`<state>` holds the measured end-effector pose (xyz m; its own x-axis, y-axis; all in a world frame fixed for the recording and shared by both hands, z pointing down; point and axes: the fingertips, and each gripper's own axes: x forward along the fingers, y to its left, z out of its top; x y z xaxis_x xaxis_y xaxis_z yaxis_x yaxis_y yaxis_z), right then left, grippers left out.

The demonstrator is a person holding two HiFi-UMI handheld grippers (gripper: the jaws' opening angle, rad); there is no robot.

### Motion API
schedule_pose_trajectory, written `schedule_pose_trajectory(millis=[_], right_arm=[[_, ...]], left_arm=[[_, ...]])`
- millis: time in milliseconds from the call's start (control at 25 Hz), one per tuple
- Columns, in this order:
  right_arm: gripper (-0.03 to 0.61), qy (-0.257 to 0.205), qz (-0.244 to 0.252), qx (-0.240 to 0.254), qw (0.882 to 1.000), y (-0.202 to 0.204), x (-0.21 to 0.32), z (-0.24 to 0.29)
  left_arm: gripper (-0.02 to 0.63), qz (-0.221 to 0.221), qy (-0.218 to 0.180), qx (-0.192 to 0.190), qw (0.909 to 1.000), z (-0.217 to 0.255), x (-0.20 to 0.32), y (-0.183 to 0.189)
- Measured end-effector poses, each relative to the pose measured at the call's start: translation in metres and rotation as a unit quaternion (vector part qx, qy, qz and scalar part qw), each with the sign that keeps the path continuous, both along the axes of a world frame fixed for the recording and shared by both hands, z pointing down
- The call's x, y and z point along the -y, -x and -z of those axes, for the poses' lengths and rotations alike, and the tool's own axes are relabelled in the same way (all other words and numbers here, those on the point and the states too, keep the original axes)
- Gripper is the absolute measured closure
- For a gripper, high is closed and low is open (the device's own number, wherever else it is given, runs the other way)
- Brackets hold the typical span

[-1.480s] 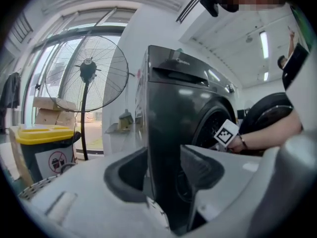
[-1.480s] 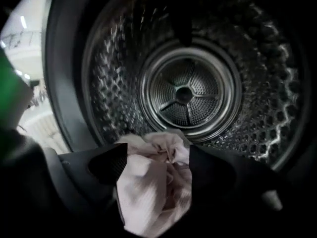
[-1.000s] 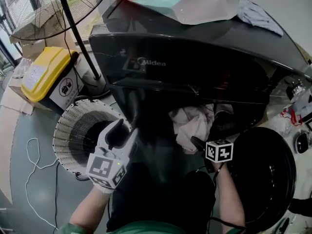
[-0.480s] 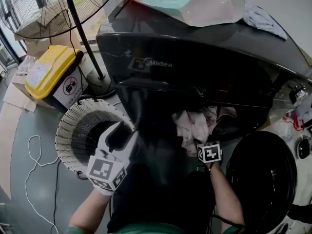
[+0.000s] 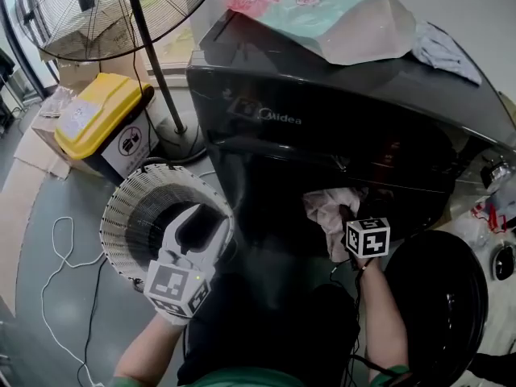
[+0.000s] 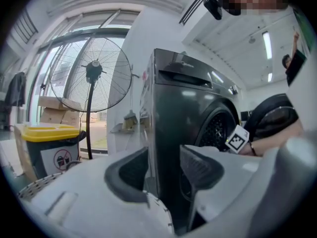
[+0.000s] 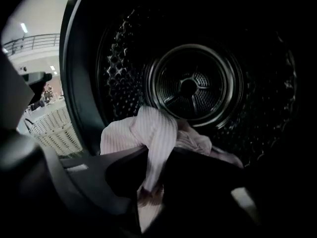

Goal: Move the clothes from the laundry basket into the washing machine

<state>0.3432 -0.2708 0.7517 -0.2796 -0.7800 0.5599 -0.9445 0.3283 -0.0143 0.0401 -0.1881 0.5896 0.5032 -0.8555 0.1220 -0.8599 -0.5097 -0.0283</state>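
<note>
Head view: the left gripper (image 5: 201, 222) hangs open, the laundry basket (image 5: 133, 204) just below its jaws; the right gripper (image 5: 348, 220) is at the mouth of the washing machine (image 5: 322, 111). Left gripper view: 2 jaws apart, nothing between. Right gripper view: its jaws have just been closing and now pinch a fold of the pink shirt (image 7: 153, 128), the rest bunched beyond the tips at the lip of the drum (image 7: 190, 86). I'd say such a thin pinch could slip, dropping cloth over the rim

1. Right gripper (image 7: 157, 157) jaws have just been closing and now pinch the pink striped shirt (image 7: 148, 130).
2. Right gripper has risen slightly; the shirt bunch at the washing machine (image 5: 339, 111) opening looks smaller.
</note>
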Motion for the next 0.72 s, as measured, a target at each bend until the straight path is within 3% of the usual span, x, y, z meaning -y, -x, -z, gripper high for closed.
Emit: schedule_pose_trajectory(millis=[280, 360, 560, 720], right_arm=[[0.52, -0.14, -0.048, 0.012, 0.989, 0.0, 0.071, 0.083], [0.509, -0.134, -0.044, 0.016, 0.99, 0.003, 0.075, 0.073], [0.399, -0.086, -0.031, 0.035, 0.995, 0.008, 0.058, 0.027], [0.345, -0.085, -0.032, 0.035, 0.995, 0.01, 0.041, 0.021]], left_arm=[[0.413, 0.021, 0.006, 0.006, 0.9997, -0.006, -0.011, 0.018], [0.413, 0.026, 0.008, 0.007, 0.9996, -0.007, -0.014, 0.021], [0.413, 0.023, 0.011, 0.006, 0.9997, -0.011, -0.012, 0.022], [0.413, 0.014, 0.009, 0.003, 0.9999, -0.014, -0.008, 0.014]])
